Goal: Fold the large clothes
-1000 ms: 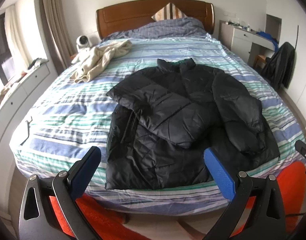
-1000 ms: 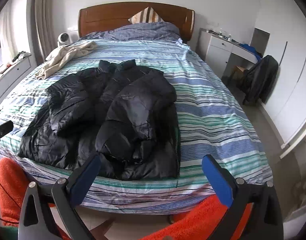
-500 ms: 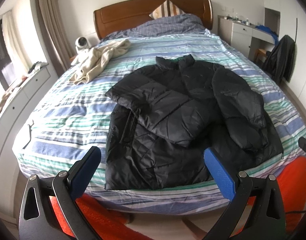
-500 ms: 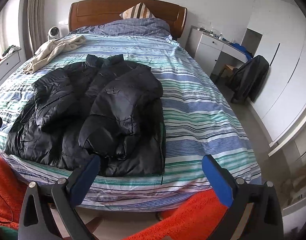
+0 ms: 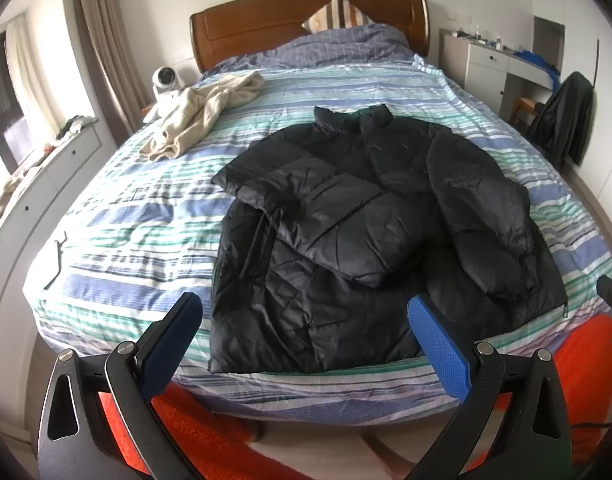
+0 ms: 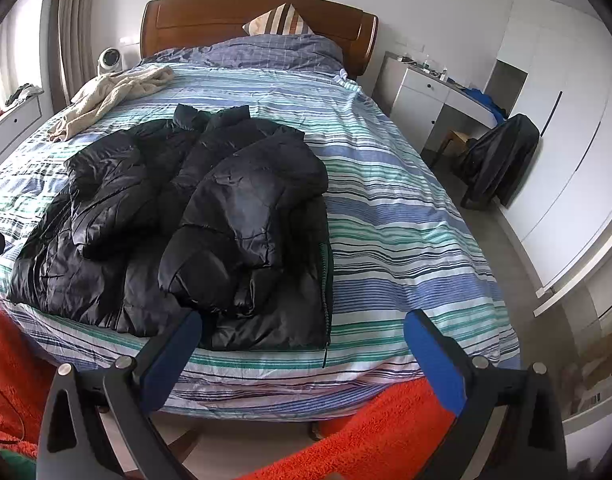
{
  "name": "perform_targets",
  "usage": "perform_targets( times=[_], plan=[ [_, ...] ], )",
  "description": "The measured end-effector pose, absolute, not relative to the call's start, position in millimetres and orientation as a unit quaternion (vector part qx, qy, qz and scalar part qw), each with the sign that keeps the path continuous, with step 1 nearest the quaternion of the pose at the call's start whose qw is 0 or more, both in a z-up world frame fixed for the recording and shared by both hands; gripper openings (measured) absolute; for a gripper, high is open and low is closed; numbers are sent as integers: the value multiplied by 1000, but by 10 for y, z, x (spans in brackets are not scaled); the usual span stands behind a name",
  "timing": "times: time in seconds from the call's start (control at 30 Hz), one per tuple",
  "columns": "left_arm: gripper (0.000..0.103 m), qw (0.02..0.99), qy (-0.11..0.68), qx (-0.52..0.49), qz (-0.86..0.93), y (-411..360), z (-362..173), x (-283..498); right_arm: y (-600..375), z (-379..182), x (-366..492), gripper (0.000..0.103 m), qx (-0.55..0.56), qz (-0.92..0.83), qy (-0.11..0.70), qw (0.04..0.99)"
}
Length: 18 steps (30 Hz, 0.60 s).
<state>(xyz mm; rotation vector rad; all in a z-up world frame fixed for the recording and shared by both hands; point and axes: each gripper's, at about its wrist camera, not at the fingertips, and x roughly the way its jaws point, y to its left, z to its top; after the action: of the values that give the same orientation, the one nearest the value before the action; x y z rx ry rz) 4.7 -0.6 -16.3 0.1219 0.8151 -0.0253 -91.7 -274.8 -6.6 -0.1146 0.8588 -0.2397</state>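
A black puffer jacket lies flat on the striped bed, collar toward the headboard, both sleeves folded in over its front. It also shows in the right wrist view at the left of the bed. My left gripper is open and empty, held off the foot of the bed just short of the jacket's hem. My right gripper is open and empty, in front of the jacket's right hem corner.
A cream garment lies crumpled at the bed's far left. A wooden headboard and pillows stand at the back. A white desk and a chair draped in dark clothing stand to the right. Orange fabric is below the grippers.
Both grippers have shifted slightly closer to the bed; the right one has moved in toward the jacket's right hem. The jacket has not moved. Both stay open.
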Motion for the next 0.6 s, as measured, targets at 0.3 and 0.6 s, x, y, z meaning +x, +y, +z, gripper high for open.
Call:
perform_targets(
  times=[0.3,0.6],
  plan=[
    [103,915,398,59,-13,-5,-166,44,-2732,-63,-914,103,-59,-117,414,901],
    [103,914,400,60,-13,-10,-169,49,-2709,-59,-902,103,-64,-115,414,900]
  ],
)
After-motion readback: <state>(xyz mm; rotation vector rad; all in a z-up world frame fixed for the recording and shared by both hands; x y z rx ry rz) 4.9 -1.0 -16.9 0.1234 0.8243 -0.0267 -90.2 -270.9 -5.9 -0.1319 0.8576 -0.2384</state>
